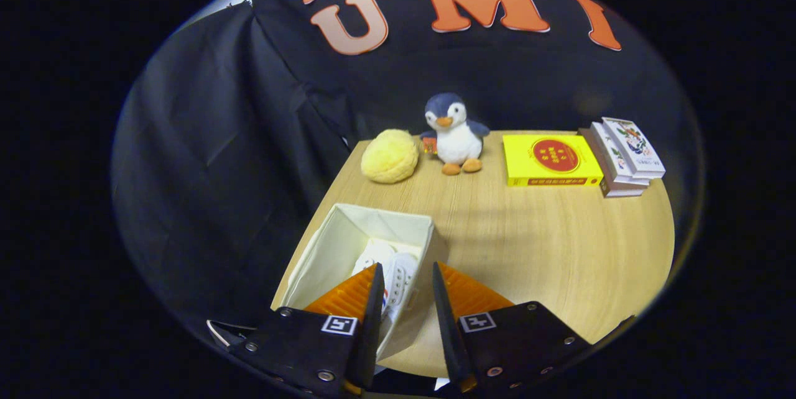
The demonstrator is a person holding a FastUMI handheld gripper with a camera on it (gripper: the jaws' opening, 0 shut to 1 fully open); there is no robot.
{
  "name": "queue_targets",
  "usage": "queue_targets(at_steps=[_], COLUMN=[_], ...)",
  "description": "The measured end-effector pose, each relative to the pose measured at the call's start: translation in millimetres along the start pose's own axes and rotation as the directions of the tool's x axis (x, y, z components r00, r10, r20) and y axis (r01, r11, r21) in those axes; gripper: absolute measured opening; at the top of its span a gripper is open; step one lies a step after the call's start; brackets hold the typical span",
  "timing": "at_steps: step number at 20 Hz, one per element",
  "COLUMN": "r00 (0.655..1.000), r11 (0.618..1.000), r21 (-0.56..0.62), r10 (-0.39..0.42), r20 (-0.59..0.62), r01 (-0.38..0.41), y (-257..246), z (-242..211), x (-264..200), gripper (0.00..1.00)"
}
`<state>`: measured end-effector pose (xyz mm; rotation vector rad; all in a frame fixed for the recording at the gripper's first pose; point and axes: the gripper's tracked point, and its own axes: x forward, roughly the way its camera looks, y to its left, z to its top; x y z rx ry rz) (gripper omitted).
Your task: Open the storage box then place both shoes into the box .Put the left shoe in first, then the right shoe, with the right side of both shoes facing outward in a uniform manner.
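A cream fabric storage box [348, 225] stands open on the wooden table, near its left edge. Two white shoes [393, 271] lie side by side inside it, toes pointing away from me; red and blue stripes show on one. My gripper [405, 271] hovers above the near part of the box. Its fingers stand apart with a gap between them and nothing pressed by either. The shoes show through that gap, below the fingertips. The near ends of the shoes are hidden behind the left finger [357, 296].
At the back of the round table [547, 243] sit a yellow plush ball [390, 155], a penguin toy [453, 133], a yellow book [550, 160] and a stack of books [625, 155]. The table's left edge runs close beside the box.
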<state>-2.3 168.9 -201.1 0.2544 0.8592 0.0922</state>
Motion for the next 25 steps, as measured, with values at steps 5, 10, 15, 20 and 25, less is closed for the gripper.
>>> queue_targets(at_steps=[5,10,15,20,25], r00=[0.972,0.918,0.84,0.729,0.623], r11=[1.0,0.996,0.998,0.987,0.971], r21=[-0.007,-0.035,-0.043,-0.125,-0.177], r10=[-0.027,-0.063,-0.015,0.009,0.04], r20=[0.234,0.391,0.542,0.684,0.781], r01=[0.03,0.084,0.046,0.104,0.159], y=[-54,-97,-114,-126,-121], z=[59,98,133,162,179], x=[-46,-93,-132,-169,-201], gripper=[0.65,0.87,0.95,0.98,0.98])
